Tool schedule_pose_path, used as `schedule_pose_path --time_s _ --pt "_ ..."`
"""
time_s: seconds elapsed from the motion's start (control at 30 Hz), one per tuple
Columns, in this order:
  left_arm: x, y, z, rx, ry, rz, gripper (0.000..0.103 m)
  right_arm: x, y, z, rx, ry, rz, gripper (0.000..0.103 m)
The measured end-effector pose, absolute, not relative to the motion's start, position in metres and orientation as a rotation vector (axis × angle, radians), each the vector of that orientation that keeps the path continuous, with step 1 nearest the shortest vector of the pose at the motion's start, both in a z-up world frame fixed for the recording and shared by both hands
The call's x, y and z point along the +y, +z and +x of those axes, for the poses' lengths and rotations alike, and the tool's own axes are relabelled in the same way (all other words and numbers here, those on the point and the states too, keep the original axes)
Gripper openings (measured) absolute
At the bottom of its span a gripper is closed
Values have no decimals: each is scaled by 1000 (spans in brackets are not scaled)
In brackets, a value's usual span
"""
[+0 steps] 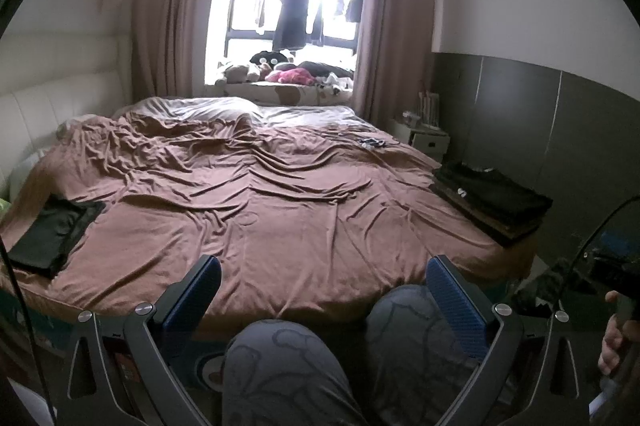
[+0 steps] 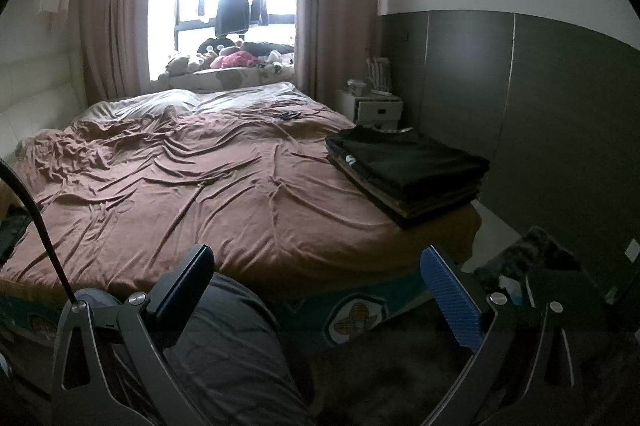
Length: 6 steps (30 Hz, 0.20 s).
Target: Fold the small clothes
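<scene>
A stack of folded dark clothes (image 1: 490,196) (image 2: 404,168) rests on the right edge of the brown-sheeted bed (image 1: 260,210) (image 2: 208,194). A single folded black garment (image 1: 50,232) lies flat at the bed's left edge. My left gripper (image 1: 324,276) stands open off the foot of the bed, above the person's knees in grey patterned trousers (image 1: 288,366), with nothing between its blue pads. My right gripper (image 2: 318,266) is open too, empty, held low near the bed's front right corner over one knee (image 2: 228,338).
Wrinkled sheet covers the wide middle of the bed. Small dark items (image 2: 290,115) lie far back on it. A white nightstand (image 2: 370,106) stands beside the bed at the grey wall. Plush toys (image 1: 280,68) fill the window ledge. A hand (image 1: 614,342) holds the other gripper at right.
</scene>
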State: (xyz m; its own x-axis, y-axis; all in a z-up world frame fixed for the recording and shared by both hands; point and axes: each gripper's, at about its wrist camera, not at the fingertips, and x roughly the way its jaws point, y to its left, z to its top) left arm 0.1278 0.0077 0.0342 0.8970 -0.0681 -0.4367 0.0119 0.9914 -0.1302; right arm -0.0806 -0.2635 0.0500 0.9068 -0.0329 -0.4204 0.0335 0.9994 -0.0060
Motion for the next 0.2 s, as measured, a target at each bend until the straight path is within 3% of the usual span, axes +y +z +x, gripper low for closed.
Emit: schedule_pose_path --time_s 0.2 --pt "7 37 128 455 -44 -123 103 -265 51 -80 434 -30 3 103"
